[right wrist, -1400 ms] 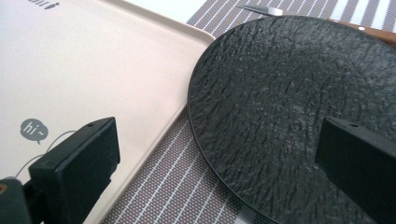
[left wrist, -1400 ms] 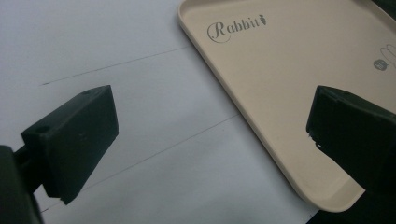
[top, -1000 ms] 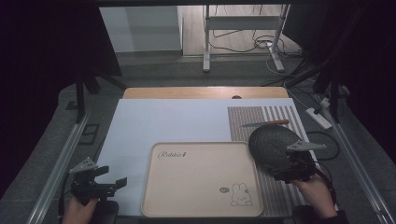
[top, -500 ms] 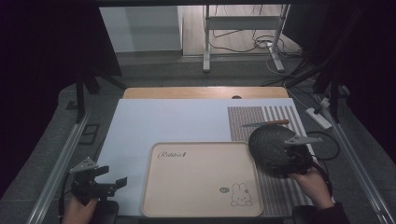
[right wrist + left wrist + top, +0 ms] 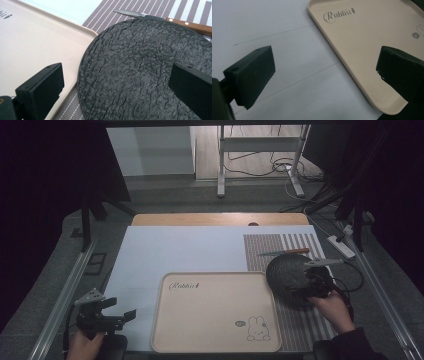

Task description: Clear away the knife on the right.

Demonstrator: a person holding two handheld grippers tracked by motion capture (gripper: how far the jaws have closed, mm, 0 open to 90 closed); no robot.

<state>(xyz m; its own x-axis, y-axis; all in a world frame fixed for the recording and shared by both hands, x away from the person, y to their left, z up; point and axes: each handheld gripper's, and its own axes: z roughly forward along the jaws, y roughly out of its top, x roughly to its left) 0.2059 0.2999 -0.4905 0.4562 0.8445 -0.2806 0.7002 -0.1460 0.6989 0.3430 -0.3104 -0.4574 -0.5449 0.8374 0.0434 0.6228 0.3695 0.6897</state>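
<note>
Black round plate, rough-textured, lay flat on the striped placemat at the right of the tabletop, its left edge just beside the beige tray, seemingly overlapping the rim. Right hand-held gripper sat over the plate's near side, jaws spread wide with nothing between them; in the right gripper view the plate spanned the gap between the jaws, so the placing read as an approach to the rim, probably to lift or slide it toward the tray. A wooden-handled knife lay on the placemat just beyond the plate, touching or very near its far edge. The tray, printed with "Rabbit" and a small rabbit, was bare. Left hand-held gripper was parked at the near left, well apart from the plate, jaws wide and holding nothing. Pale sheet covered the tabletop; wooden edge at the far side. Room dim: grey floor, cables, metal stand legs beyond.
</note>
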